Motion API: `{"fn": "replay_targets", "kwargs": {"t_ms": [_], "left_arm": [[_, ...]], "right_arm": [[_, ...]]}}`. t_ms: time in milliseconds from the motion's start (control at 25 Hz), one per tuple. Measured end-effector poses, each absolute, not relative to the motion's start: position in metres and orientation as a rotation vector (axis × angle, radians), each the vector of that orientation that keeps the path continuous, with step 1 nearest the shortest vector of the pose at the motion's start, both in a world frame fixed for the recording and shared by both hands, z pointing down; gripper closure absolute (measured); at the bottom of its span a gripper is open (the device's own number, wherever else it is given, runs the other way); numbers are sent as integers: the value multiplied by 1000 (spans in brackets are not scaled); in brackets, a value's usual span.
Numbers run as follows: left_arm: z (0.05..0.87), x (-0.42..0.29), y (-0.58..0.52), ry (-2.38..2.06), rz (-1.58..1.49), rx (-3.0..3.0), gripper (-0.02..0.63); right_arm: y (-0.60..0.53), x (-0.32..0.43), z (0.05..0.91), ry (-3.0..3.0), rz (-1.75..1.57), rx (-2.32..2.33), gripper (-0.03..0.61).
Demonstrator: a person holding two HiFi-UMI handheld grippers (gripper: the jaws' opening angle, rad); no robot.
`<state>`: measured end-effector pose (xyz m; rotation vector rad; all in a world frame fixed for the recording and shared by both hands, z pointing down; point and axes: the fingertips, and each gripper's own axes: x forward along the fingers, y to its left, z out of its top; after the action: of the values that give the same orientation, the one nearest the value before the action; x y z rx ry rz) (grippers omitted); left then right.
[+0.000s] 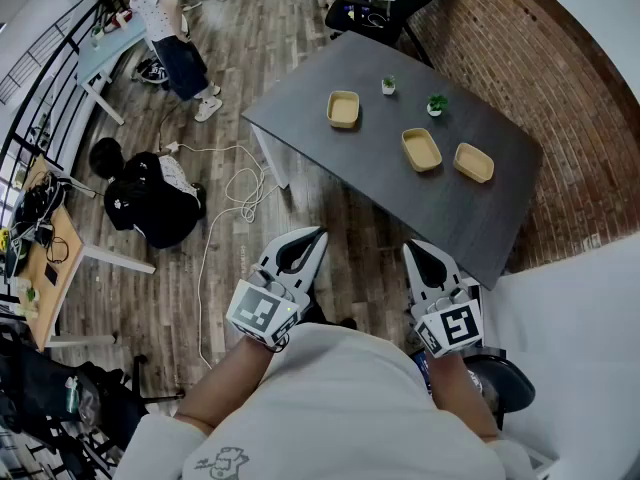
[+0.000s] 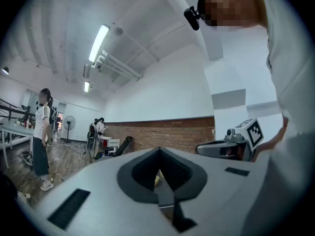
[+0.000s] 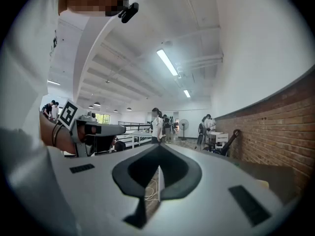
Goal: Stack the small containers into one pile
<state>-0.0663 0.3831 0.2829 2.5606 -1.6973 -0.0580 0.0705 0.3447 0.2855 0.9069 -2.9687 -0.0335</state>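
A dark grey table (image 1: pixel 400 193) stands by a brick wall (image 1: pixel 545 78) on a wood-plank floor (image 1: pixel 260 28). At the bottom of the head view, the left gripper (image 1: pixel 318 234) (image 2: pixel 159 151) and the right gripper (image 1: pixel 410 249) (image 3: pixel 157 147) are held level, short of the table's near edge. The jaws of each are pressed together, with nothing between them. Three small containers lie well apart from both, on the table in the upper right of the frame: the left container (image 1: pixel 343 109) alone, the middle container (image 1: pixel 421 149) and the right container (image 1: pixel 473 162) side by side. In the gripper views the containers are mostly hidden behind the jaws. A standing person (image 1: pixel 175 38) is cut off at the upper left.
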Motion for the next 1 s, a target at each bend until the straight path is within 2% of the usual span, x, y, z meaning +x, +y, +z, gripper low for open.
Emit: {"fn": "replay_targets", "kwargs": {"t_ms": [560, 1000], "left_arm": [[280, -55, 372, -1682, -49, 2584, 603], [299, -74, 347, -1649, -13, 2553, 603]], "right_arm": [[337, 80, 288, -2972, -17, 923, 574], [314, 54, 308, -2925, 1, 858, 572]]}}
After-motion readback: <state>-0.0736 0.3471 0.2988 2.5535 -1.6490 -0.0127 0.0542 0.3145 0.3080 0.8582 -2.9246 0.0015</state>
